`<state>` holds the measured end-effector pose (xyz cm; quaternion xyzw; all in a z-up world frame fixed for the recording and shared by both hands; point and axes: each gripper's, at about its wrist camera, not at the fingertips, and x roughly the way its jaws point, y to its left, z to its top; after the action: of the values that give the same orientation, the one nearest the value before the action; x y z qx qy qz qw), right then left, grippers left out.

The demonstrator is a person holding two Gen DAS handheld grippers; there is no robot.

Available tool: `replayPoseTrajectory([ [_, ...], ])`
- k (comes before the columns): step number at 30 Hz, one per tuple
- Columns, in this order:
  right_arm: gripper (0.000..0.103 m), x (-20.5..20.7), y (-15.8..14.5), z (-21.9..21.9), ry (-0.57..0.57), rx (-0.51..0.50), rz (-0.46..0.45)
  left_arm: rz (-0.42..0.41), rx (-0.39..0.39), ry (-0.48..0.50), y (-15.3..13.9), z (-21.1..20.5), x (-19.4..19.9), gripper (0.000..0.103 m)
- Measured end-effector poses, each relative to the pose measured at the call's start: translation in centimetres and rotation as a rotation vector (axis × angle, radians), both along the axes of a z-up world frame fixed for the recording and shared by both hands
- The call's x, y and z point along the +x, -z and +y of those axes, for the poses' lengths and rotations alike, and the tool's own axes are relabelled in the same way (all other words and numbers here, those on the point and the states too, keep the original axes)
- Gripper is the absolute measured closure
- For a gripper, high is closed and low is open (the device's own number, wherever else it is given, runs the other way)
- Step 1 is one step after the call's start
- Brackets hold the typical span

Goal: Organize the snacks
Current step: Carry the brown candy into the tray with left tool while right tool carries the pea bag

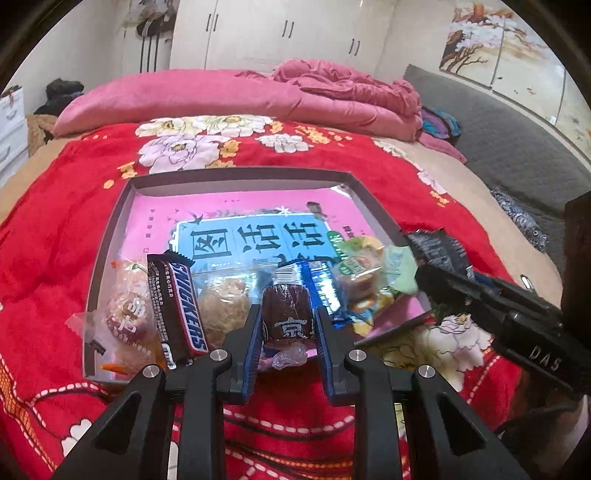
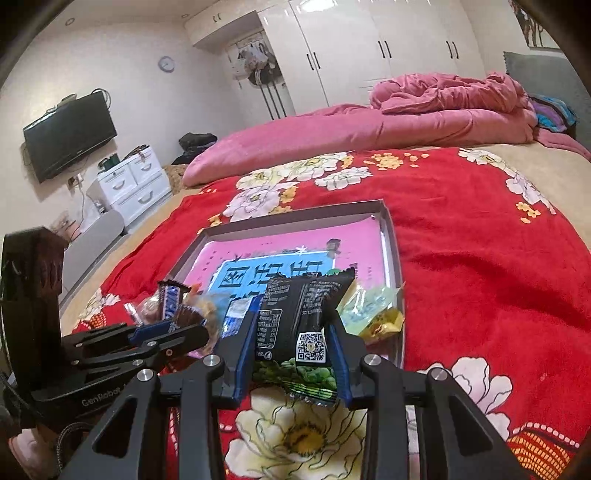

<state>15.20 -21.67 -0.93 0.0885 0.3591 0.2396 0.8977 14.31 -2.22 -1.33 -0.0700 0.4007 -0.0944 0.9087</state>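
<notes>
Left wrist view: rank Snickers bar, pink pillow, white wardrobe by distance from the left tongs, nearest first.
From the left tongs, shut on a brown wrapped sweet:
1. Snickers bar: just left of the tongs, in the tray's near-left part.
2. Pink pillow: across the far side of the bed, beyond the tray.
3. White wardrobe: against the back wall, behind the bed.
</notes>
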Motion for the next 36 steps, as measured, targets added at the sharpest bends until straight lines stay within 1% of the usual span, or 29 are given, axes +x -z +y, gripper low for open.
replayPoseTrajectory([
  [10,0.066,1.3,0.5,0.0,0.043,0.005,0.013,0.032,-0.003,0.0,1.2,0.0,1.2,0.075],
  [14,0.066,1.7,0.8,0.0,0.066,-0.014,0.015,0.043,-0.002,0.0,1.5,-0.2,1.5,0.075],
  [20,0.066,2.2,1.1,0.1,0.093,-0.046,0.023,0.048,-0.013,-0.005,1.7,-0.2,1.6,0.075],
  [29,0.066,3.0,1.7,0.1,0.13,-0.055,0.049,0.05,-0.03,-0.015,1.7,0.0,1.7,0.075],
  [36,0.066,3.2,1.9,0.3,0.135,-0.061,0.056,0.054,-0.04,-0.02,1.7,0.1,1.9,0.075],
])
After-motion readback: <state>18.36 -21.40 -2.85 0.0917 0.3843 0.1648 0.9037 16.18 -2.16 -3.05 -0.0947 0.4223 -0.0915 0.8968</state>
